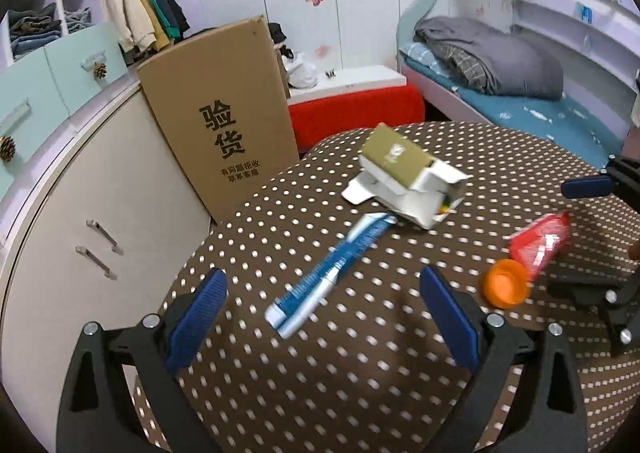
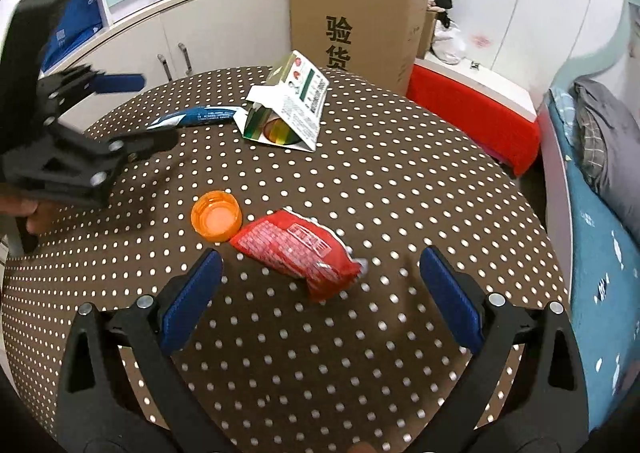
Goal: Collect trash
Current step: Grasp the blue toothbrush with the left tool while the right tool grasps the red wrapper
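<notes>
Jaws apart on both, the left gripper (image 1: 320, 313) frames the blue tube (image 1: 326, 273), the right gripper (image 2: 320, 301) the red wrapper (image 2: 300, 253) at 12 o'clock.

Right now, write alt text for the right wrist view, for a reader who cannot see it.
The open right gripper hovers over a brown polka-dot table, its blue fingers either side of a red wrapper lying beside an upturned orange bottle cap. Farther back lie an opened carton and a blue-and-white tube; the left gripper enters from the left edge.
</notes>
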The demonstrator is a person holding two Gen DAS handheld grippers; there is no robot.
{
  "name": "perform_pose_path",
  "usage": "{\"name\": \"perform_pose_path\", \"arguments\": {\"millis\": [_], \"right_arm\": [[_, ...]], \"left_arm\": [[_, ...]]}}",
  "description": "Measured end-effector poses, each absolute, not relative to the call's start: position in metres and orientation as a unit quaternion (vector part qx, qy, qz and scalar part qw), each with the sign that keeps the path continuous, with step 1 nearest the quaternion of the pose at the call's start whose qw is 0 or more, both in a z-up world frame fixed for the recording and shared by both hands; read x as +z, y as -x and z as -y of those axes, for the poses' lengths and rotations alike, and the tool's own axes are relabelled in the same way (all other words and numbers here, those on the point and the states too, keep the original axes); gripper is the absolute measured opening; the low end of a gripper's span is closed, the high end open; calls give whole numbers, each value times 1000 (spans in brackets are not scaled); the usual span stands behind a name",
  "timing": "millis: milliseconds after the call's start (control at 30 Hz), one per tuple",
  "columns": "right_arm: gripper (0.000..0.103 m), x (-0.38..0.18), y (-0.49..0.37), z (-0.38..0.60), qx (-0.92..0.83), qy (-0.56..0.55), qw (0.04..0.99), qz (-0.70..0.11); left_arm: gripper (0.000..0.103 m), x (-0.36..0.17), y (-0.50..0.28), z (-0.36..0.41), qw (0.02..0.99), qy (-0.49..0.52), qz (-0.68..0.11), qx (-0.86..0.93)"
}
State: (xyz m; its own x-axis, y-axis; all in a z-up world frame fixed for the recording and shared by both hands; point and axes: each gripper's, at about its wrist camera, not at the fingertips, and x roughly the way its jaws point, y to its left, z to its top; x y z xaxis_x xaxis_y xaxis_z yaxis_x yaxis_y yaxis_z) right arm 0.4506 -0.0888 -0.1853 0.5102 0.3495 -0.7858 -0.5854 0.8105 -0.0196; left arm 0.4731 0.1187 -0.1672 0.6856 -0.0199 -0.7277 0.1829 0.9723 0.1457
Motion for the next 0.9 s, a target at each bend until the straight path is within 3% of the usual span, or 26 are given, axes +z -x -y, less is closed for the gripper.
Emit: {"name": "perform_pose_path", "arguments": {"millis": [133, 233, 267, 300, 333, 400, 433, 900], "right_arm": [[83, -194, -456, 84, 282, 141, 852, -417], [71, -193, -454, 84, 286, 137, 855, -411], [67, -192, -453, 84, 289, 138, 855, -409], [55, -192, -453, 83, 292, 137, 855, -406], [39, -191, -453, 84, 290, 135, 857, -404], [23, -190, -453, 86, 282, 128, 861, -402], [18, -190, -454, 88, 279, 121, 863, -403], [17, -164, -417, 155, 280, -18, 877, -389]], "left_arm": [[95, -176, -493, -117, 902, -130, -406, -72], [79, -181, -499, -113, 895, -147, -410, -95], [66, -180, -500, -116, 892, -130, -417, -114], [52, -180, -502, -120, 890, -111, -422, -129], [47, -180, -502, -121, 889, -93, -426, -140], [18, -179, -500, -120, 890, -96, -424, -137], [10, -179, -499, -119, 889, -96, -426, -140], [7, -148, -411, -102, 902, -60, -406, -134]]}}
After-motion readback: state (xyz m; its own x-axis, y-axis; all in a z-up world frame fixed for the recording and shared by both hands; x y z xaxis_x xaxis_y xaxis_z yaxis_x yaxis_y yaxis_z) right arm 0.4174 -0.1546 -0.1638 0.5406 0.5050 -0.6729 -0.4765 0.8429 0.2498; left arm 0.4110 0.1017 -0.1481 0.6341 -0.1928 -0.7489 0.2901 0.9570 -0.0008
